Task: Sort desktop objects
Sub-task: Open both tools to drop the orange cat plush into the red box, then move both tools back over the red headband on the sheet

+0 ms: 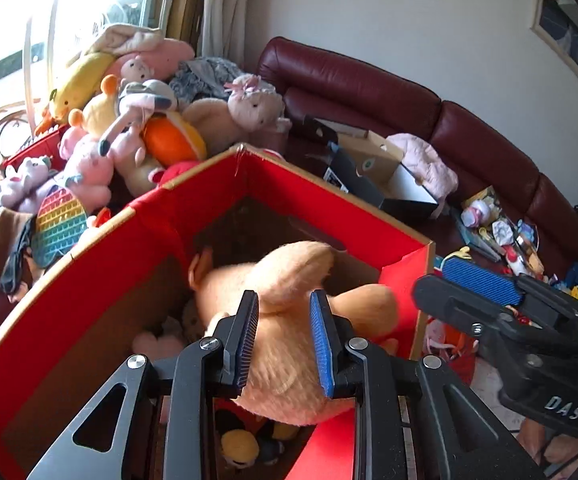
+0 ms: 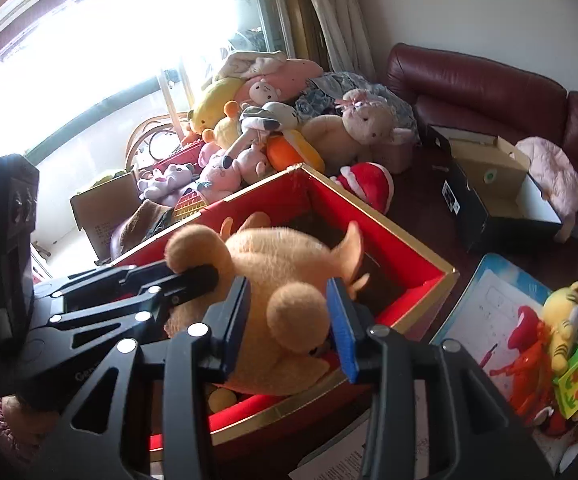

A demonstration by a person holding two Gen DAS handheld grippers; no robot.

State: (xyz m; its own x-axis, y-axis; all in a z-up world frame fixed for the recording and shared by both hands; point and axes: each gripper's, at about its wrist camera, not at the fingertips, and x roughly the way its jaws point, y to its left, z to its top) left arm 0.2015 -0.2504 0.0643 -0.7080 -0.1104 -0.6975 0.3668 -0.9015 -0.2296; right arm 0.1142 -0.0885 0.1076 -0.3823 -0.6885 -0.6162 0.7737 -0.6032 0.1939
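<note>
A tan plush toy (image 1: 289,272) hangs over the open red cardboard box (image 1: 89,248), its lower end dipping inside. My left gripper (image 1: 285,300) is shut on the plush's body, with both blue pads pressed into the fur. From the right wrist view the same plush (image 2: 273,256) lies above the box (image 2: 409,256). My right gripper (image 2: 289,286) stands open around a round knob of the plush, which sits between the jaws without being squeezed. The left gripper (image 2: 197,276) bites another lobe of the plush at the left. Smaller plush toys lie at the bottom of the box.
A heap of plush toys (image 2: 257,132) sits behind the box against the window. A dark red sofa (image 1: 369,84) curves along the wall, with an open shoe box (image 2: 489,184) before it. At the right, a yellow plush tiger and small toys (image 2: 561,344) lie on papers.
</note>
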